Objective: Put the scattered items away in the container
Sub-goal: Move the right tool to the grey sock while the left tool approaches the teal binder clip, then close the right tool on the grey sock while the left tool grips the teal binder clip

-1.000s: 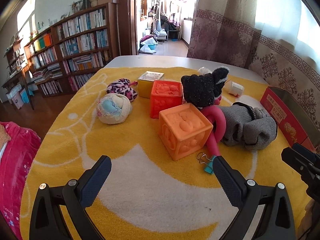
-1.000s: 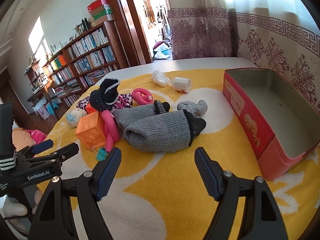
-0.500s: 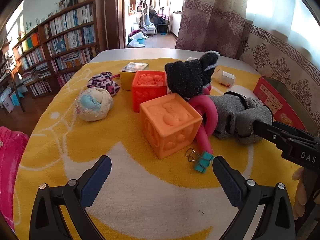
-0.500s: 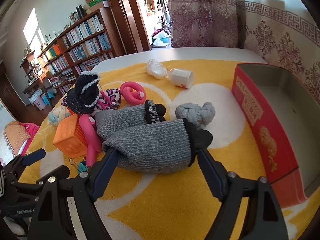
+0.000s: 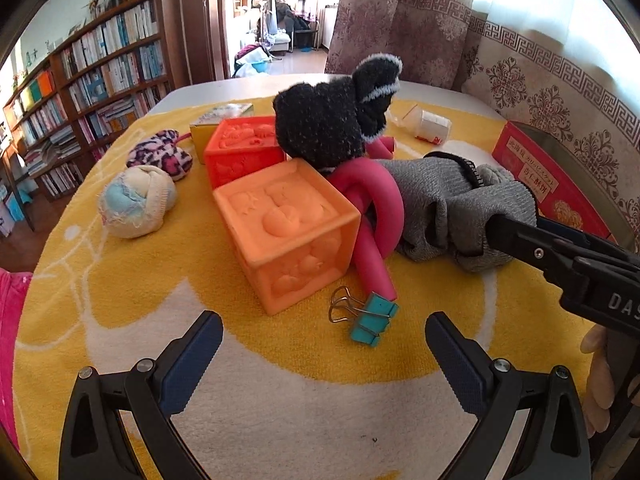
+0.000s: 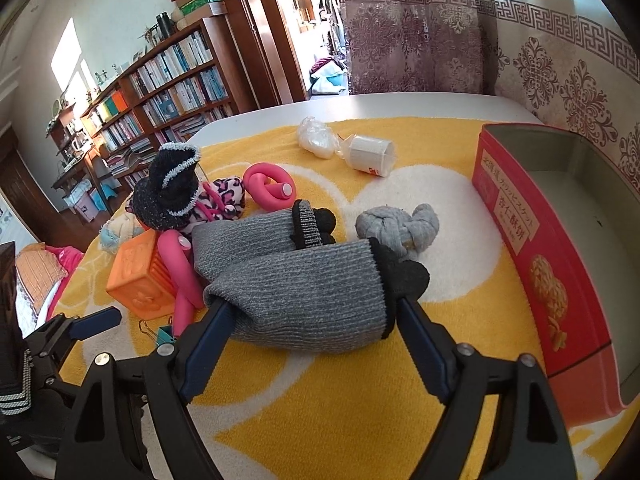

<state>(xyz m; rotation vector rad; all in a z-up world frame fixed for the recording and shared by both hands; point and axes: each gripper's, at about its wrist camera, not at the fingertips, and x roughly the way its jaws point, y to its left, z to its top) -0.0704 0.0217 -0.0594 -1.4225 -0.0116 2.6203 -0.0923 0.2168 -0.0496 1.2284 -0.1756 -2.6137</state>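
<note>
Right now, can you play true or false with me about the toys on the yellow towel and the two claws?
1. The right claw has its fingers on either side of the grey knitted glove. True.
2. The red tin is full of toys. False: its inside looks bare, with nothing in it.
3. The teal binder clip lies on the towel in front of the left claw, which is open and holds nothing. True.
4. The black sock lies flat on the towel by itself. False: it sits on top of the pile, above the blocks and the pink foam tube.
5. The orange block is inside the tin. False: it stands on the yellow towel.
</note>
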